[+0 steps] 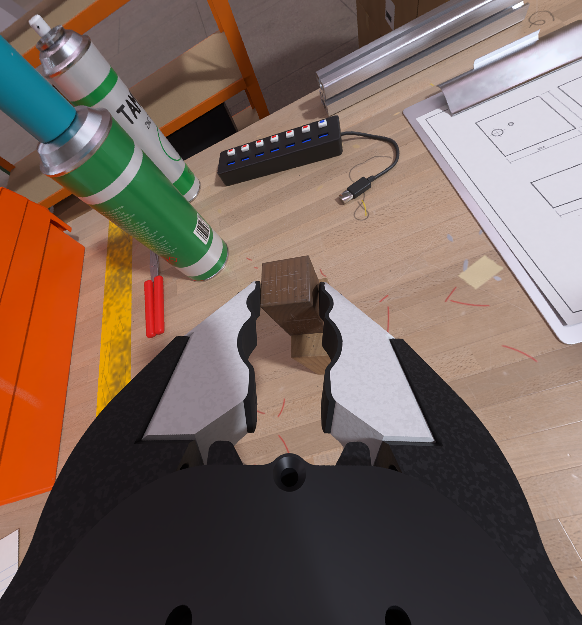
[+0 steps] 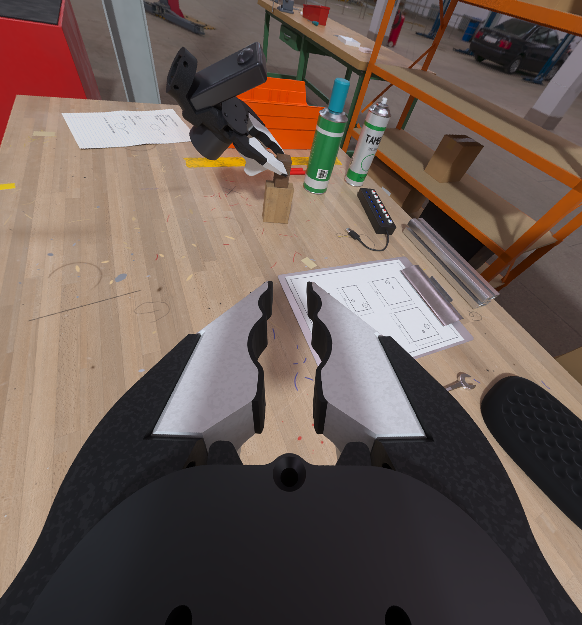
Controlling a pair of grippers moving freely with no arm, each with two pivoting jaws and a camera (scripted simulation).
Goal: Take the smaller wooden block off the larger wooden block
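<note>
A: Where's the small dark-brown wooden block [image 1: 289, 282]?
B: Pinched by the left gripper [image 1: 288, 287], atop the tall pale wooden block [image 2: 277, 203], at twelve o'clock.
A: The right gripper [image 2: 289, 287]?
B: Fingers spread, holding nothing.

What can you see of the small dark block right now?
The small block is dark brown wood with a scuffed, scratched top face, a short squarish prism. It stands upright on top of the taller light block, apparently still touching it. The left claw comes in from above at a slant, one fingertip on each side of the small block's upper part, seemingly clamped on it. The right claw is far off, empty. Nothing else touches the small block.
</note>
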